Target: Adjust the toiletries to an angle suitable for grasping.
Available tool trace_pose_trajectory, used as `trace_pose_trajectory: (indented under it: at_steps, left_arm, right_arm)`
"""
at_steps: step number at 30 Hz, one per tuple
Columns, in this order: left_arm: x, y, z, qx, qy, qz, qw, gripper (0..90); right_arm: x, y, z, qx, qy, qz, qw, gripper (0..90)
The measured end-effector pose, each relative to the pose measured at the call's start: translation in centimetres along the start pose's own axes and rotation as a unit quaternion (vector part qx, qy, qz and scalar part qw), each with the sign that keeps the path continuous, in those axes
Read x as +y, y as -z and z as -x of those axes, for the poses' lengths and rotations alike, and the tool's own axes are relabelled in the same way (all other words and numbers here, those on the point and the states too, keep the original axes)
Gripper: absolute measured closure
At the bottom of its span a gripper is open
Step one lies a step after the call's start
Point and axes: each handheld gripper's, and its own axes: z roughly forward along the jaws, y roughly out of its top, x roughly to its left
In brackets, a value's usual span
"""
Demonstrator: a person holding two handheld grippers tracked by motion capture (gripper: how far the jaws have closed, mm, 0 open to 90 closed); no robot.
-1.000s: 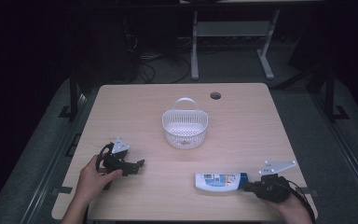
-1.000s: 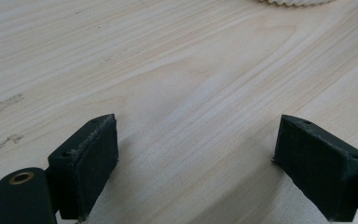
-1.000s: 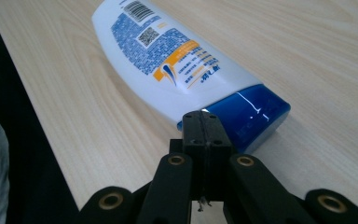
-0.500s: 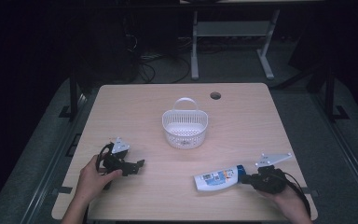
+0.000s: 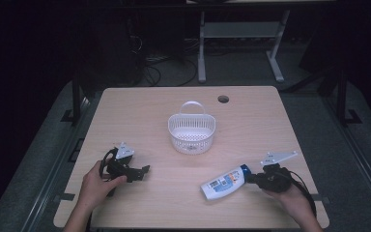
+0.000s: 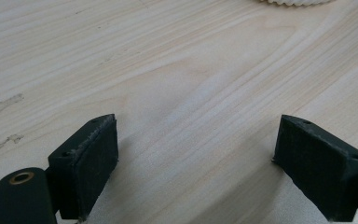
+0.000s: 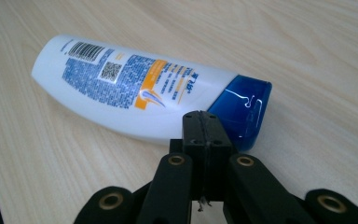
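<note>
bottle: our white shampoo bottle (image 5: 224, 181) w/ blue cap (image 7: 242, 108) lies flat on its side on the table (image 5: 270, 125), approx 4 o'clock from the basket, near the front edge. Label faces up, cap end points at our right hand, so the neck is the easy end to grab.

right gripper: right gripper (image 7: 205, 122) sits just beside the cap, at the bottle's 3 o'clock in the high view. Jaws pressed together, nothing between them. We reckon it's nosing up to the cap/shoulder junction; it'd have to spread before it can pinch anything.

left gripper: left gripper (image 5: 142, 171) parked low over bare wood at approx 8 o'clock from the basket, well apart from the bottle. Jaws spread wide, holding nothing. Looks like it's just waiting out of the way, maybe ready to help.

basket: white slotted basket (image 5: 192, 131) w/ handle stands upright mid-table, empty as far as we can see. Prob the drop spot, since it's open on top and both hands can reach it.

risk: bottle is rounded and slick-looking, so a grab at the cap edge could make it roll or slip, imo.
</note>
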Motion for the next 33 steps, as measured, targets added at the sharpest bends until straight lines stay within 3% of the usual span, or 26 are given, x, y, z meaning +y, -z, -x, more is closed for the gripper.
trace_pose_trajectory:
  at_steps: [33]
  left_arm:
    - [0.0,0.0,0.0,0.000,0.000,0.000,1.0000,13.0]
  right_arm:
    - [3.9,-3.4,1.4,-0.023,-0.007,0.000,0.9997,89.9]
